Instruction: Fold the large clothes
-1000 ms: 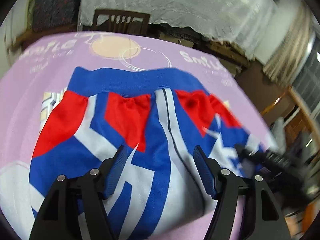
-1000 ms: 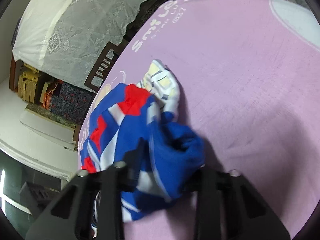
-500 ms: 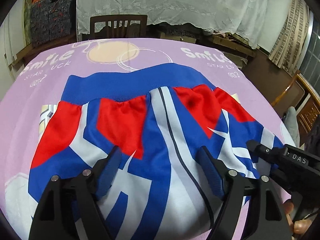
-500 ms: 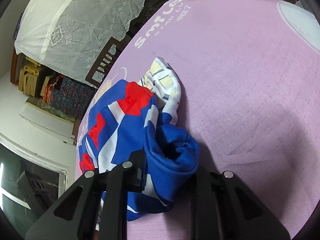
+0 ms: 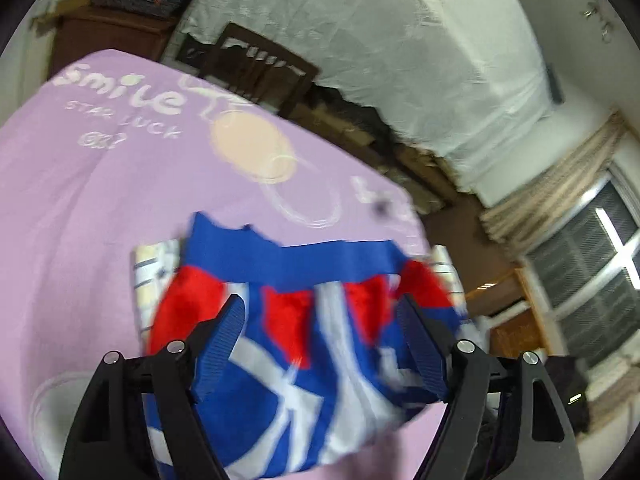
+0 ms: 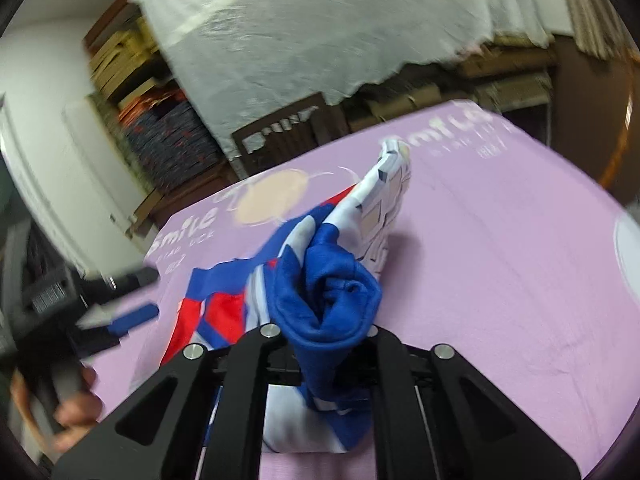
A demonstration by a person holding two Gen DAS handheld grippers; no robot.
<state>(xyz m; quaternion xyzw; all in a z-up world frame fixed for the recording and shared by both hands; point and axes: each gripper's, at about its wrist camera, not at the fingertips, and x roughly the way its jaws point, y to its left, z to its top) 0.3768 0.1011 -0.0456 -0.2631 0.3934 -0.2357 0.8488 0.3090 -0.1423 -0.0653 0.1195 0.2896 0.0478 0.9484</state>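
The right tongs [image 6: 320, 340] are clamped on a bunched blue fold of the garment [image 6: 328, 280], having just been closing down on it, and lift that bunch off the lilac-covered surface [image 6: 500, 260]. The left tongs [image 5: 320, 320] stand wide apart with nothing pinched — the red, white and blue cloth [image 5: 296, 344] shows between and beyond the blue pads [image 5: 224, 332], apparently below them rather than touching, though blur makes that hard to settle. The garment lies mid-surface, its blue waistband [image 5: 288, 260] toward the far side, on top of a pale checked piece [image 5: 154, 264]. The step in hand looks like a fold, one side gathered and raised. The next move seems to call for the left tongs to take a matching edge — or to stay clear — while the right carries its bunch across and lays it flat.
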